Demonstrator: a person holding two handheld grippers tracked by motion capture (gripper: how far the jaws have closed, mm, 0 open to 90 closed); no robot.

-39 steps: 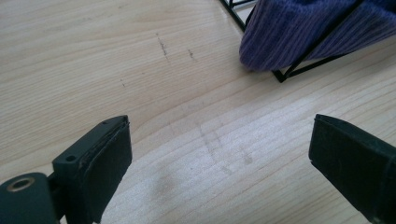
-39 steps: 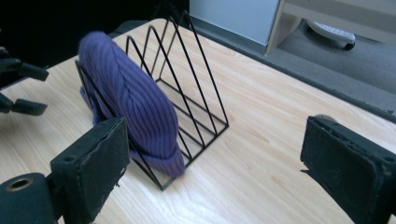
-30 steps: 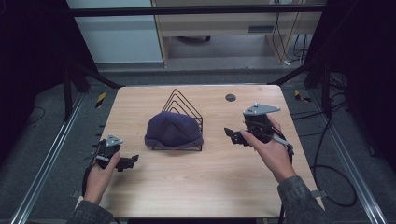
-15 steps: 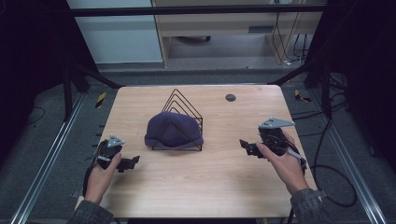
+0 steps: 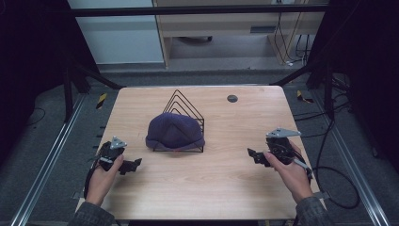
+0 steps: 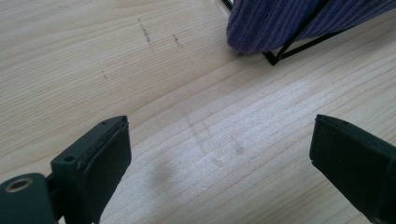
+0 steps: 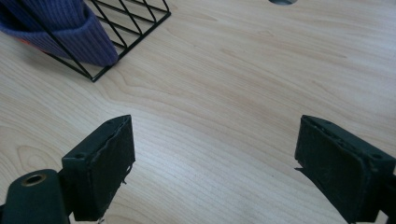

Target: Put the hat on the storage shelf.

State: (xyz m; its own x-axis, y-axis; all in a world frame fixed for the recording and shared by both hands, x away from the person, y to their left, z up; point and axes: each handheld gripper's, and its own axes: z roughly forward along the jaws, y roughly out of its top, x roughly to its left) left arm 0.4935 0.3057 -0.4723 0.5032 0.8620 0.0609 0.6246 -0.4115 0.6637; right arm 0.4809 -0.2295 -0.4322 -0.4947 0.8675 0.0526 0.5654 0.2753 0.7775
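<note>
A purple knitted beanie (image 5: 174,132) hangs over the front of a black wire rack (image 5: 183,109) in the middle of the wooden table (image 5: 207,188). My left gripper (image 5: 131,165) rests low at the front left, jaws wide apart over bare wood; the beanie's ribbed edge (image 6: 280,23) and a rack corner (image 6: 273,57) lie ahead of it. My right gripper (image 5: 254,156) is held at the front right, also open and holding nothing, with the beanie (image 7: 56,28) and the rack (image 7: 130,28) at its upper left.
A small dark round disc (image 5: 232,98) sits in the table's far right part, its edge showing as a disc (image 7: 281,2) in the right gripper view. Metal frame rails run along both sides of the table. Cables trail off the right edge.
My right gripper has drawn back from beside the rack toward the front right of the table and come down lower. The left gripper has stayed in place.
</note>
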